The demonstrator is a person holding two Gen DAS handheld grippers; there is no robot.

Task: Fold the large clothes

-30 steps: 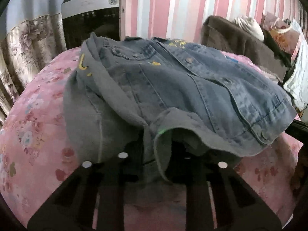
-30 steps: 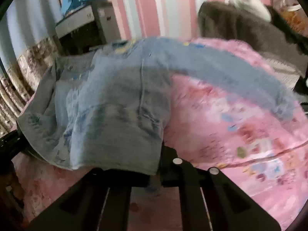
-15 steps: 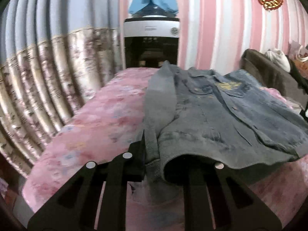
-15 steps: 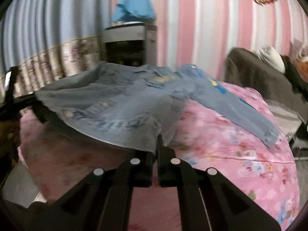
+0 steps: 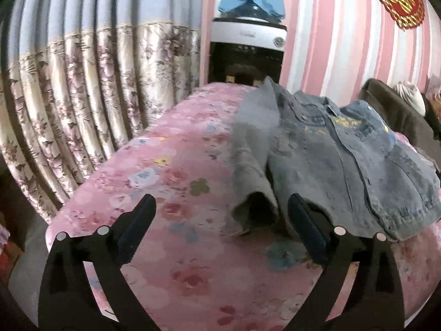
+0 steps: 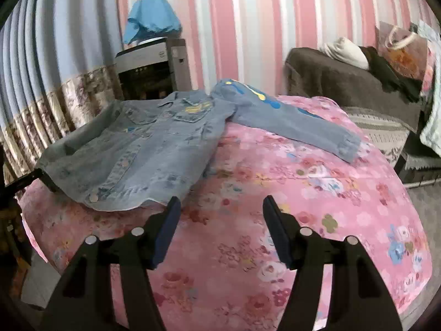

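Observation:
A blue denim jacket (image 6: 143, 149) lies front up on the pink floral bed cover (image 6: 317, 207), one sleeve (image 6: 297, 127) stretched out to the right. In the left wrist view the jacket (image 5: 344, 160) lies at the right, with its grey folded sleeve (image 5: 253, 165) beside it. My left gripper (image 5: 220, 209) is opening wide; the sleeve's cuff lies between its fingers, next to the right finger (image 5: 299, 212), and neither pad presses on it. My right gripper (image 6: 222, 211) is opening too, with only bed cover between its fingers. The jacket's hem ends just left of the left finger (image 6: 171, 215).
A water dispenser (image 5: 246, 52) with a blue cloth on top stands against the striped wall behind the bed. Floral curtains (image 5: 82, 104) hang along the left. A brown sofa (image 6: 344, 82) with bags and clothes stands at the right. The bed's near edge drops to the floor.
Both grippers were shut on the jacket's lower edge and carried it across the bed. Now both have let go, and the jacket rests on the cover.

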